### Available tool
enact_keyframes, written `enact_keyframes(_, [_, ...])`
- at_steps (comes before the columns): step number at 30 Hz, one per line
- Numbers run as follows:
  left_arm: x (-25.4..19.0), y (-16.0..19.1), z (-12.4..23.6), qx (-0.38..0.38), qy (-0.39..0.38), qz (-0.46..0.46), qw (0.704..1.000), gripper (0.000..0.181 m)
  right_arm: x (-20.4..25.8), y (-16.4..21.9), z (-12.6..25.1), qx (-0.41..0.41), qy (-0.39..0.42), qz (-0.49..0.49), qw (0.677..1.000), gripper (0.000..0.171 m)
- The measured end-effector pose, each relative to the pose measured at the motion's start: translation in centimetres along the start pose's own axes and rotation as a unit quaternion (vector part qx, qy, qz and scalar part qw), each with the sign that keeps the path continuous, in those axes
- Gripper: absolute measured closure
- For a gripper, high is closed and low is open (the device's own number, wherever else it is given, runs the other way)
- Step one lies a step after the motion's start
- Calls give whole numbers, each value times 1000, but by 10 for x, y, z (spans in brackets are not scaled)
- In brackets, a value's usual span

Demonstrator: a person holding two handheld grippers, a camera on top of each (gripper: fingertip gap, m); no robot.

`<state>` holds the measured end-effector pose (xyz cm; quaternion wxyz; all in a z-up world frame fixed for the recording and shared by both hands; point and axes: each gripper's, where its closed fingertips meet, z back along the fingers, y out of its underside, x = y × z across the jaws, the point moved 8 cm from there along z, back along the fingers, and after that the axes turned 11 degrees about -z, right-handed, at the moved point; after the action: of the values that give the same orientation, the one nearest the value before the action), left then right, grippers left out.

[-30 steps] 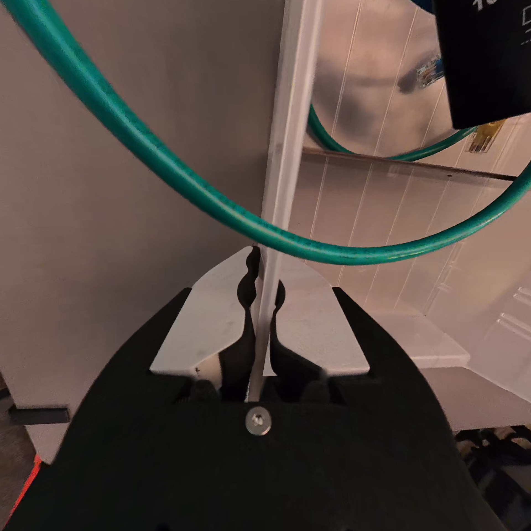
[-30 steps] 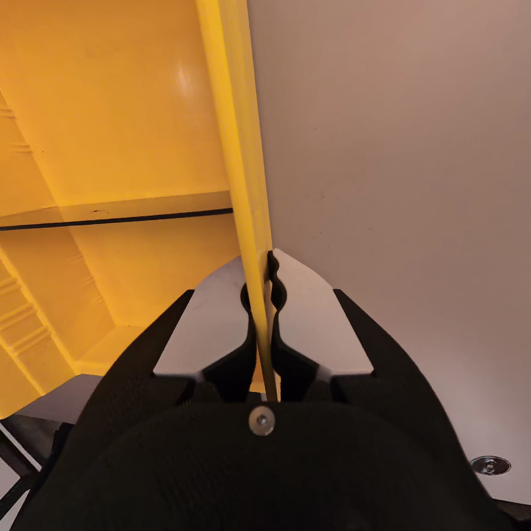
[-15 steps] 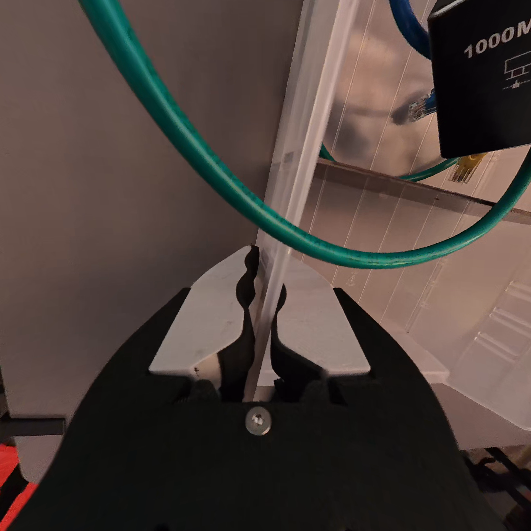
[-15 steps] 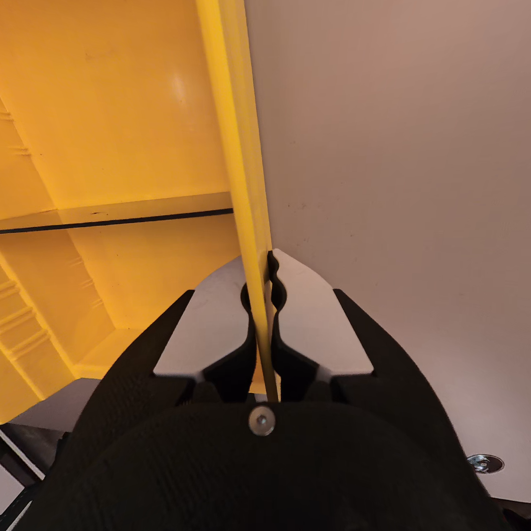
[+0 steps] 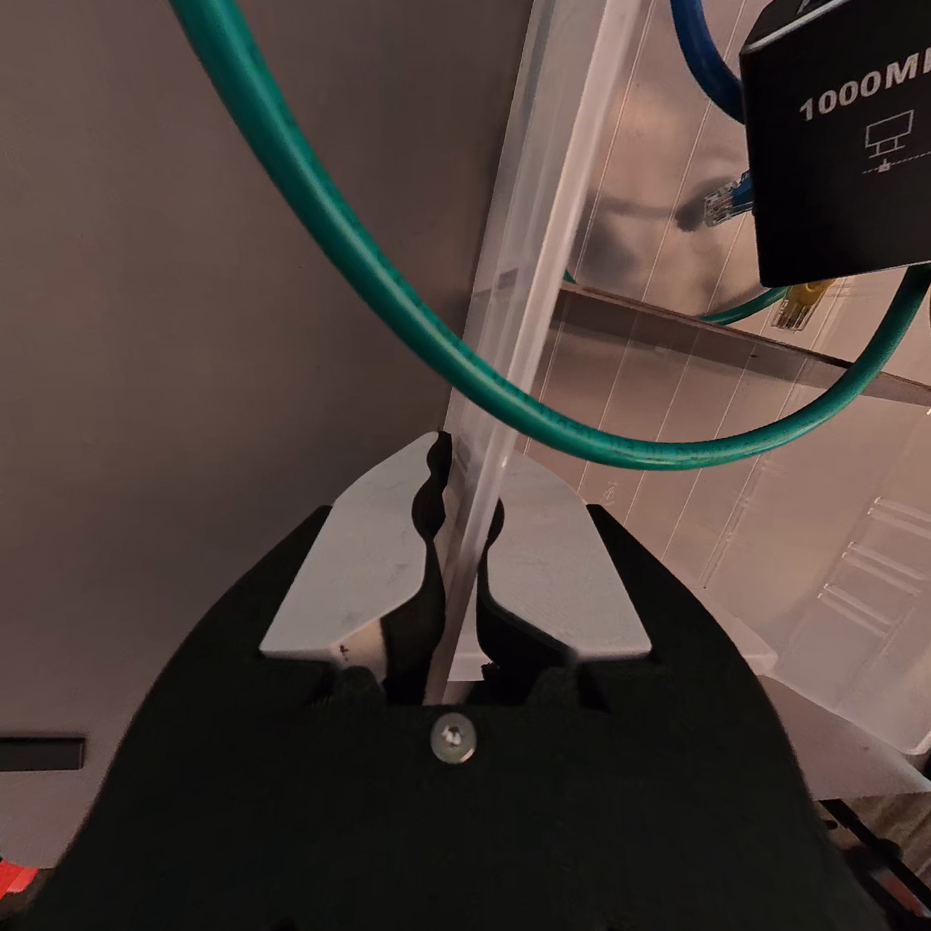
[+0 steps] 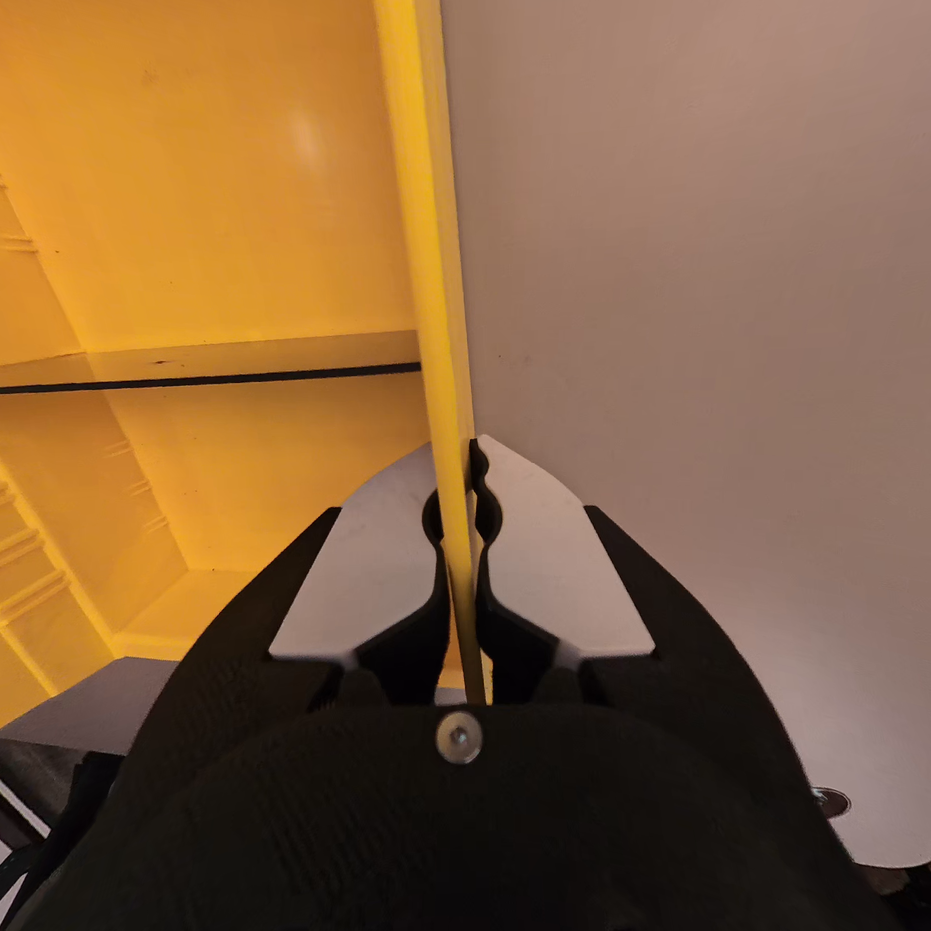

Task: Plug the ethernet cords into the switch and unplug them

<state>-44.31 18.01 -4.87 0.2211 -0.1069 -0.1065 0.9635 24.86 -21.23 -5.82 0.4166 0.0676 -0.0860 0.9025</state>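
In the left wrist view my left gripper (image 5: 466, 483) is shut on the rim of a clear plastic bin (image 5: 524, 312). A green ethernet cord (image 5: 383, 297) hangs in a loop over that rim. A black switch (image 5: 836, 151) lies in the bin at the upper right. A blue cord (image 5: 705, 60) runs behind it, and a blue-booted plug (image 5: 725, 199) and a yellow-booted plug (image 5: 801, 307) show beside it. In the right wrist view my right gripper (image 6: 461, 483) is shut on the rim of a yellow plastic bin (image 6: 428, 211), whose inside holds nothing.
Both bins rest on a pale table top (image 6: 705, 302), also seen in the left wrist view (image 5: 176, 302). A round metal fitting (image 6: 831, 803) sits in the table near its front right edge. Red tape (image 5: 15, 879) shows at the lower left. The left gripper's tips are roughly 75 cm from the right gripper's. The black switch (image 5: 836, 151) is about 12 cm from my left fingertips.
The left wrist view has shifted: the clear bin's rim now leans more to the right, and the switch and green cord loop sit lower and larger in frame. The right gripper and yellow bin barely moved.
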Motion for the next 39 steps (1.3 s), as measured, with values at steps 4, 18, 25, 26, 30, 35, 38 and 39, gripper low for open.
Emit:
enact_keyframes(4, [0, 0, 2, -11, 2, -5, 1000, 171, -1, 1, 0, -2, -1, -1, 1000, 165])
enact_keyframes(18, [-33, -34, 101, -307, 124, -287, 899, 98, 30, 7, 91, -247, -29, 120, 961, 135])
enact_keyframes(25, [-94, -86, 46, -236, 57, -442, 863, 73, 94, 36, 134, -425, -131, 210, 871, 126])
enact_keyframes(26, [-97, -92, 39, -229, 42, -455, 860, 75, 100, 38, 136, -435, -142, 214, 863, 126])
enact_keyframes(30, [-104, -107, 17, -196, -12, -490, 849, 79, 122, 42, 145, -443, -187, 232, 845, 126])
enact_keyframes(35, [-103, -111, -8, -159, -30, -490, 857, 91, 150, 40, 162, -463, -230, 259, 816, 128])
enact_keyframes(38, [-104, -113, -3, -176, -26, -479, 859, 92, 172, 39, 175, -478, -264, 281, 789, 131])
enact_keyframes(39, [-103, -114, 3, -189, -20, -470, 862, 92, 179, 40, 179, -483, -273, 289, 780, 131])
